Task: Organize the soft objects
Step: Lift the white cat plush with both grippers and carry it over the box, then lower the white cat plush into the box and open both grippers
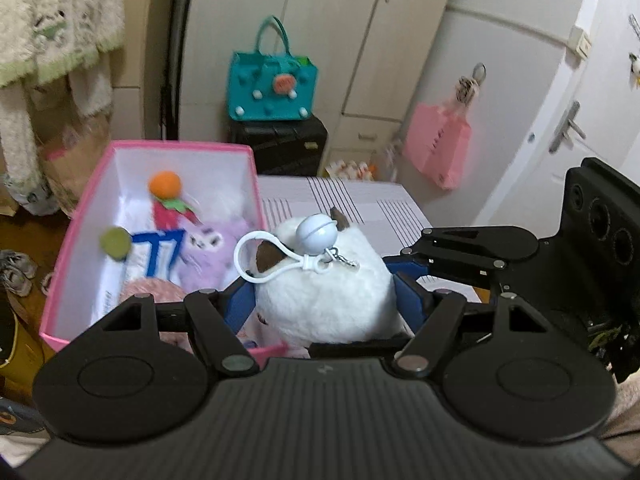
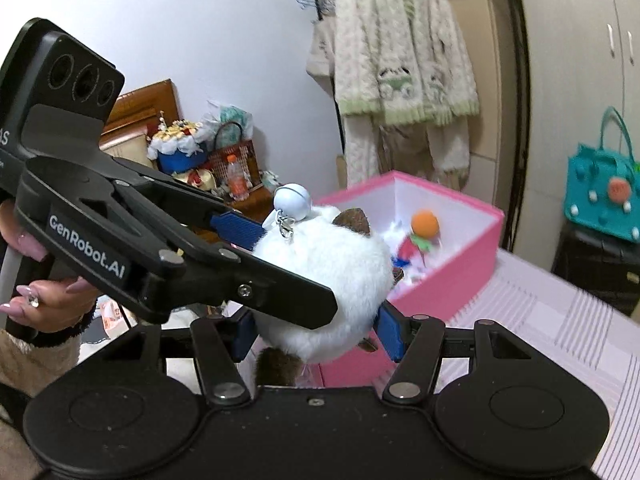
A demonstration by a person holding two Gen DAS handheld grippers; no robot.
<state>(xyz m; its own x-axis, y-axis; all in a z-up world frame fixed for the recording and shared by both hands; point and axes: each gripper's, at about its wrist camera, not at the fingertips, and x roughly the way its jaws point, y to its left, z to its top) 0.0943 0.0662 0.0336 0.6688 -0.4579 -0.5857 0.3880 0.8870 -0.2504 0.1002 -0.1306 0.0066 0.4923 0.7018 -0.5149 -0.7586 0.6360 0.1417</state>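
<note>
A white fluffy plush (image 1: pixel 320 284) with brown ears, a white clip and a pale blue ball (image 1: pixel 315 233) hangs in the air between both grippers. My left gripper (image 1: pixel 324 306) is shut on its sides with blue pads. The right gripper's fingers (image 1: pixel 460 254) reach in from the right and press on it too. In the right wrist view my right gripper (image 2: pixel 316 334) is shut on the plush (image 2: pixel 332 272), with the left gripper's fingers (image 2: pixel 240 232) on its upper left. Just behind stands the open pink box (image 1: pixel 252 172) (image 2: pixel 472 256), holding an orange-headed doll (image 1: pixel 168 200) and a purple plush (image 1: pixel 216 248).
A striped bedspread (image 1: pixel 360 200) lies under the box. Behind it a teal bag (image 1: pixel 272 84) sits on a black case (image 1: pixel 280 144), and a pink bag (image 1: pixel 436 144) hangs on the wardrobe. A cardigan (image 2: pixel 404 48) hangs on the wall. A hand (image 2: pixel 36 300) holds the left gripper.
</note>
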